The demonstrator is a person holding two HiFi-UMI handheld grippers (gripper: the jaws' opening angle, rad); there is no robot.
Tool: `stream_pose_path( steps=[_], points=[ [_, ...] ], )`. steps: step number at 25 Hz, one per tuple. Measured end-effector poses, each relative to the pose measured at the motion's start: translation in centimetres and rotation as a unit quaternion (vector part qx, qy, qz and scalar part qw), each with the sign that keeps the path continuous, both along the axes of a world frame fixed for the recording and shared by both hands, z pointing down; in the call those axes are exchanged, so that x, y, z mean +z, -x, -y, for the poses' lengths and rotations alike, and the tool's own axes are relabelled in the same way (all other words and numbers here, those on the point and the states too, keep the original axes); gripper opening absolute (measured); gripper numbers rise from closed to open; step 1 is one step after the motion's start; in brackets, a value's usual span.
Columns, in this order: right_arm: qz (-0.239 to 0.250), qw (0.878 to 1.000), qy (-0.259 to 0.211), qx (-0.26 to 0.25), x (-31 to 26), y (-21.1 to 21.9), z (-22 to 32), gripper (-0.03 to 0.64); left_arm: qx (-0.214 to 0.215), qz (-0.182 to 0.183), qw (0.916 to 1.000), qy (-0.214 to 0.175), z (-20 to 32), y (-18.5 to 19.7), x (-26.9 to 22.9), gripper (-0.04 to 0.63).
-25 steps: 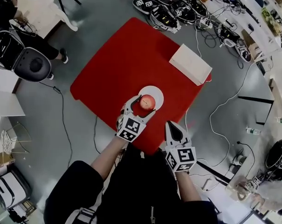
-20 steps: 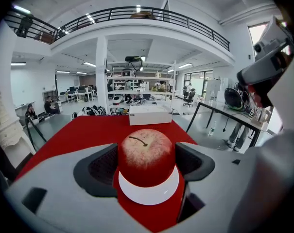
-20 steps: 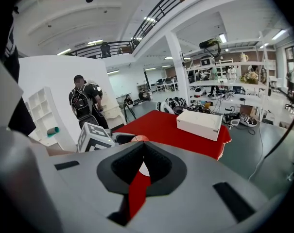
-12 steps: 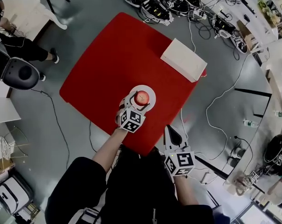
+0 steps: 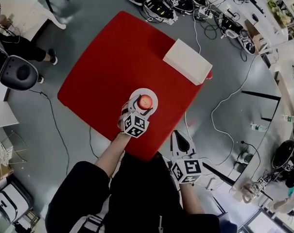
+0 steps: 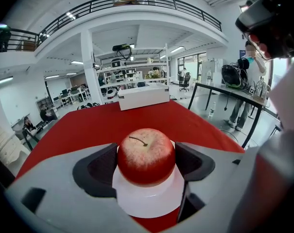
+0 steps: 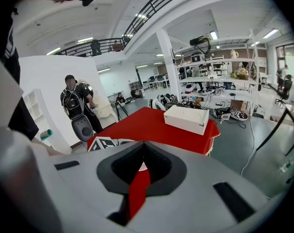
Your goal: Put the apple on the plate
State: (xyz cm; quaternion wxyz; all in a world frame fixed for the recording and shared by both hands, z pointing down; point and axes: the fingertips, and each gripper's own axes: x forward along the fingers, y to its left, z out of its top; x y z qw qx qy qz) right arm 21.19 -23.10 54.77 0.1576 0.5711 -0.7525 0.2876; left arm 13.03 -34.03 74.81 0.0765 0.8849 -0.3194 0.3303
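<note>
A red apple (image 5: 145, 101) (image 6: 146, 155) rests on a small white plate (image 5: 137, 92) (image 6: 147, 200) near the front edge of the red table (image 5: 117, 57). My left gripper (image 5: 144, 101) (image 6: 146, 168) reaches over the plate, and its dark pads press both sides of the apple. It is shut on the apple. My right gripper (image 5: 180, 136) (image 7: 141, 171) hangs off the table's front right edge, over the floor. Its jaws are shut with only a thin slit between them and nothing held.
A white box (image 5: 187, 61) (image 7: 185, 119) lies at the table's far right corner. Cables and several shoes (image 5: 159, 4) litter the floor beyond the table. A seated person (image 5: 6, 30) and a black round chair (image 5: 19, 73) are at the left.
The head view has drawn back, so everything looks smaller. My left gripper stays shut on the apple at the plate. The right gripper holds its place by the table edge.
</note>
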Motion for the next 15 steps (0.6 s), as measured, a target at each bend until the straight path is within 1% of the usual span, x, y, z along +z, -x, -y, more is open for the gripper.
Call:
stream_pose_path(
  steps=[4,7,9,15],
  points=[
    [0.0,1.0,-0.001,-0.004,0.0,0.2,0.0,0.009,0.008,0.001,0.9999,0.013,-0.3,0.0,0.5,0.371],
    [-0.001,1.0,-0.005,-0.007,-0.3,0.5,0.1,0.009,0.01,0.012,0.9999,-0.003,-0.1,0.1,0.2,0.371],
    [-0.001,1.0,-0.007,-0.008,-0.5,0.5,0.0,0.009,0.004,0.013,0.9999,-0.005,0.1,0.3,-0.1,0.374],
    [0.002,1.0,-0.016,-0.015,-0.6,1.0,-0.3,0.009,-0.003,-0.002,0.9999,-0.014,-0.9,1.5,-1.7,0.374]
  ],
)
